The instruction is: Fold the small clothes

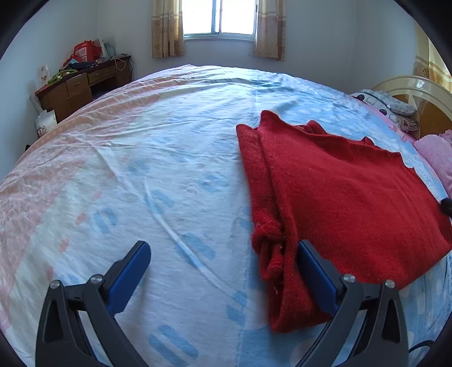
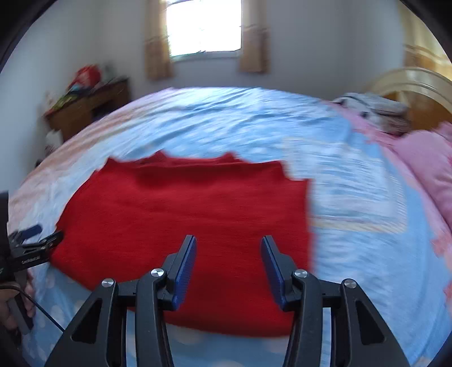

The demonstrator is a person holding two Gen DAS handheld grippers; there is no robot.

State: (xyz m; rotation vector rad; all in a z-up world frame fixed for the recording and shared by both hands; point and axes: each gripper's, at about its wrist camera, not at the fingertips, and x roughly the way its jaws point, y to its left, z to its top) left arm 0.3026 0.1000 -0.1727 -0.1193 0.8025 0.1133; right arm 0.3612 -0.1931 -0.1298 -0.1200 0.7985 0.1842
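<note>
A red knitted sweater (image 1: 347, 197) lies flat on the bed sheet (image 1: 158, 158), with its left sleeve folded in along the left side. My left gripper (image 1: 223, 251) is wide open and empty, its right finger (image 1: 313, 268) lying against the sweater's near left edge. In the right wrist view, which is blurred, the sweater (image 2: 180, 206) fills the middle. My right gripper (image 2: 228, 245) is open and empty, held above the sweater's near edge. The left gripper also shows at the left edge of the right wrist view (image 2: 34, 240).
The bed has a light blue and pink patterned sheet. Pink bedding (image 1: 435, 158) and a pillow (image 1: 389, 107) lie by the headboard (image 1: 418, 93) at the right. A wooden desk (image 1: 84, 84) with clutter stands against the far left wall. A curtained window (image 1: 220, 17) is behind.
</note>
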